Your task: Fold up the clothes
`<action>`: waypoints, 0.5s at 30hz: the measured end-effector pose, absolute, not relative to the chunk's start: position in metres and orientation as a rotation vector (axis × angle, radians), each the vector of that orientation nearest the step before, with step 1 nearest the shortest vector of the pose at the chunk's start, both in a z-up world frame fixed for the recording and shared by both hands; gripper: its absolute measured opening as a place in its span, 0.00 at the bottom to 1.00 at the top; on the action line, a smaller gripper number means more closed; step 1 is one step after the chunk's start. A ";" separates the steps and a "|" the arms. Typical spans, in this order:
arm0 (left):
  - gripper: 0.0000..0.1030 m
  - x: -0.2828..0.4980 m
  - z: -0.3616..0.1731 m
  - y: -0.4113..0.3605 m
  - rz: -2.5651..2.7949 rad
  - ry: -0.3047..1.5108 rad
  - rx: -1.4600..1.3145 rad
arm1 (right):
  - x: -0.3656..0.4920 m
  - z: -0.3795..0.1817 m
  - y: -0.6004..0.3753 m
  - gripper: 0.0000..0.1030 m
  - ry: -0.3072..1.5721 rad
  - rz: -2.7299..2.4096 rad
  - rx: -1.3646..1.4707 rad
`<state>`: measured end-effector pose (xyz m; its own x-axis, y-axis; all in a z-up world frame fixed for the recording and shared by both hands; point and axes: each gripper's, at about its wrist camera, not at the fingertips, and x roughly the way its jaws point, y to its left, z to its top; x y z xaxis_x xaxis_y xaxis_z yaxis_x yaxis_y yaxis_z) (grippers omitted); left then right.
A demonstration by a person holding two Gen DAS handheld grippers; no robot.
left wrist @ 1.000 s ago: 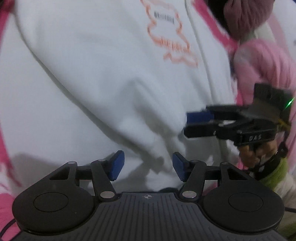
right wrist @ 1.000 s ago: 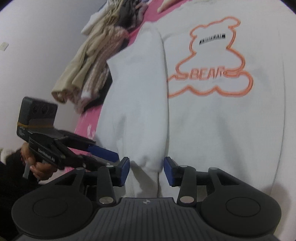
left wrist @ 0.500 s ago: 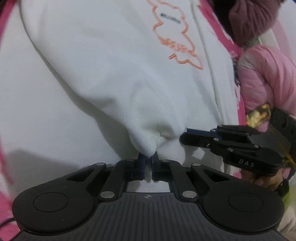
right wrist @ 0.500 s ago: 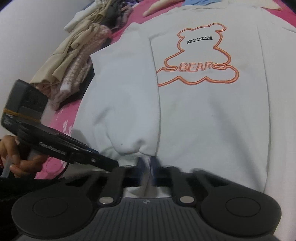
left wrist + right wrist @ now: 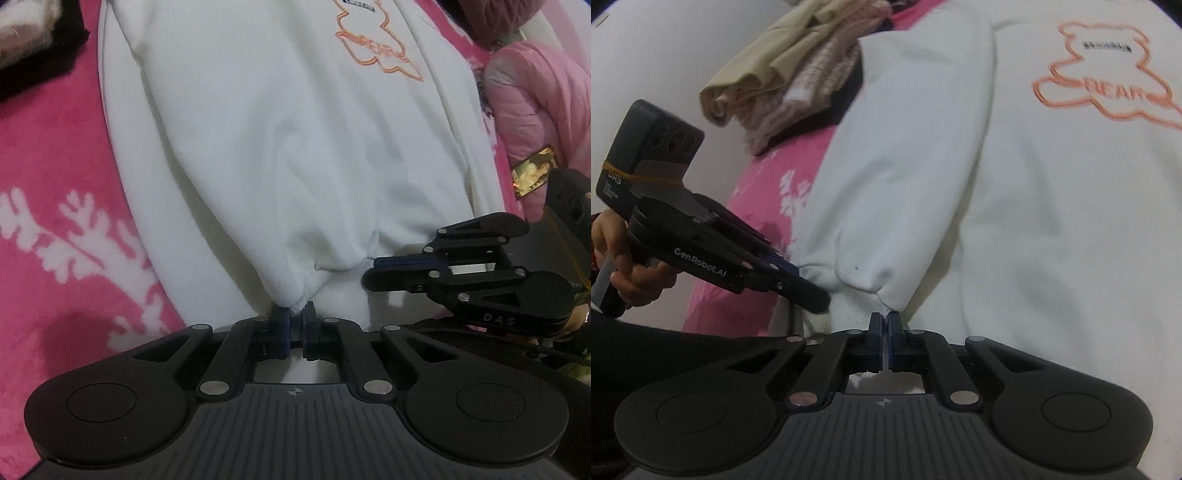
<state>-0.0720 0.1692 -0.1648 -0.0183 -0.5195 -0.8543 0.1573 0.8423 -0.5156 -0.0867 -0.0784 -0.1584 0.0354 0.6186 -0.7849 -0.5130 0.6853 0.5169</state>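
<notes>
Sweatshirt [image 5: 280, 155], white, fills the middle of both views, spread on the pink blanket [image 5: 55, 184]. My left gripper [image 5: 294, 325] and right gripper [image 5: 885, 326] pinch its hem, jaws narrow, so I can carry that edge over for a fold.

White bear sweatshirt [image 5: 295, 155], cuff lifted, seemingly pinched.

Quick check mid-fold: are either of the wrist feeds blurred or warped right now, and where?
Right wrist view: the orange bear print on the white sweatshirt smears with blur, lettering unreadable. Left wrist view: sharper, though fisheye bending curves the pink patterned blanket at the edges.
</notes>
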 end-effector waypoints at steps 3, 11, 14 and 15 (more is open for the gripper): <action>0.04 -0.073 -0.171 0.167 -0.561 1.520 -0.293 | -0.091 -0.157 -0.083 0.03 1.274 0.869 0.100; 0.04 -0.082 -0.169 0.169 -0.595 1.532 -0.275 | -0.098 -0.157 -0.084 0.02 1.291 0.859 0.102; 0.04 -0.084 -0.175 0.164 -0.597 1.528 -0.253 | -0.100 -0.164 -0.086 0.00 1.308 0.841 0.099; 0.04 -0.086 -0.176 0.161 -0.599 1.524 -0.236 | -0.101 -0.168 -0.084 0.00 1.312 0.836 0.083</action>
<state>-0.0859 0.1608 -0.1763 -0.0615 -0.5031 -0.8620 0.2189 0.8358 -0.5034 -0.1010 -0.0842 -0.1679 0.0157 0.5808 -0.8139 -0.4924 0.7129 0.4993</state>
